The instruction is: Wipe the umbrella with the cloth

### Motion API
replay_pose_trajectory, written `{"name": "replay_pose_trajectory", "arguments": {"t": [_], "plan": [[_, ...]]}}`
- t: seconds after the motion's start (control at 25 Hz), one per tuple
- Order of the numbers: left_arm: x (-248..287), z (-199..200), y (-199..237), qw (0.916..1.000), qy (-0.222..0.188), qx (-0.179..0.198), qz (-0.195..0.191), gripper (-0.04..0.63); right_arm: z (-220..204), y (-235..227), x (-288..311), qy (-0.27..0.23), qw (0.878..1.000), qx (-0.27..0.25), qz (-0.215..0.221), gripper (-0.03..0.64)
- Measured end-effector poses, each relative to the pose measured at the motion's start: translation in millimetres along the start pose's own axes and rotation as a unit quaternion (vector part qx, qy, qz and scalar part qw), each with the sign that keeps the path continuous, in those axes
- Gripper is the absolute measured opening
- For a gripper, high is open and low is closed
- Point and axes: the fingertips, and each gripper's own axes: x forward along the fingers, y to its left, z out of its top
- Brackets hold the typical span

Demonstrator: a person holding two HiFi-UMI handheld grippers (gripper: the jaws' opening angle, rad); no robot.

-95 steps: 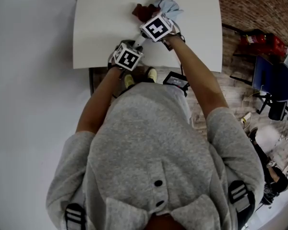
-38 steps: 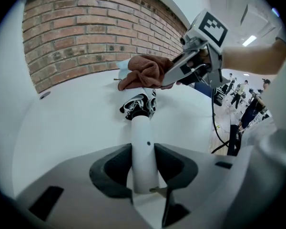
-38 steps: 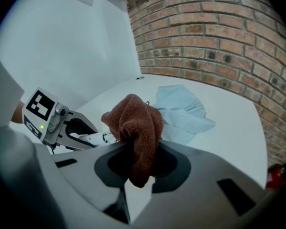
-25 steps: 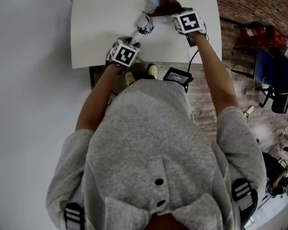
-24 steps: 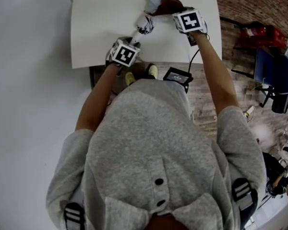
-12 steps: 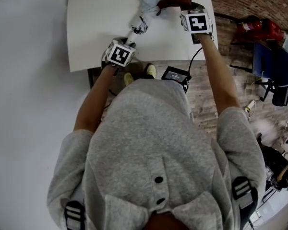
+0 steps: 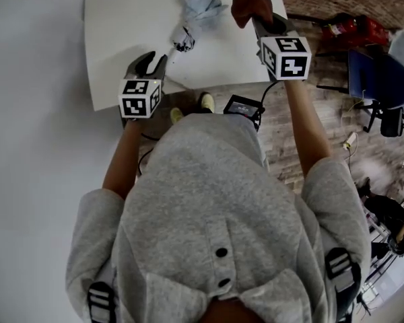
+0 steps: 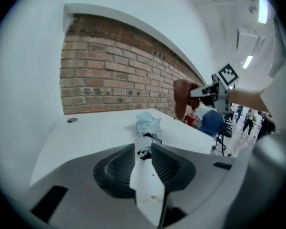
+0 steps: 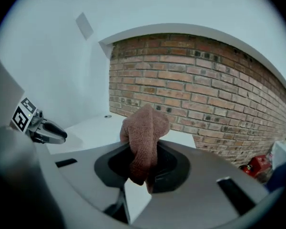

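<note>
The cloth (image 7: 246, 4) is held pinched in the right gripper (image 7: 258, 21) and has been lifted clear of the umbrella (image 7: 198, 7), which it was touching a second ago. The umbrella's pale canopy end is rested on the table (image 7: 121, 36). Its white handle is clamped in the left gripper (image 7: 153, 62), whose jaws have just been closed slightly further. Both grippers have been raised.
</note>
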Motion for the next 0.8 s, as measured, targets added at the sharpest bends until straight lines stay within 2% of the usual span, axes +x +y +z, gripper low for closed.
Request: {"name": "replay_pose_trajectory", "arguments": {"t": [0.08,0.2,0.36,0.52,0.8], "plan": [[-28,27,9,0.9977,-0.052,-0.02,0.039,0.024,10,10,-19,-0.021,1.0,0.013,0.008,0.079],[-64,60,9,0.9906,-0.111,-0.038,0.07,0.015,23,24,-46,-0.052,0.997,0.047,0.018,0.08],[-94,90,-6,0.9835,-0.163,-0.024,0.075,0.015,26,40,-72,-0.078,0.993,0.083,0.027,0.079],[-104,105,-22,0.9817,-0.18,-0.01,0.062,0.015,23,48,-85,-0.084,0.992,0.093,0.023,0.078],[-98,109,-29,0.9823,-0.181,-0.005,0.047,0.015,18,48,-87,-0.087,0.991,0.098,0.022,0.079]]}}
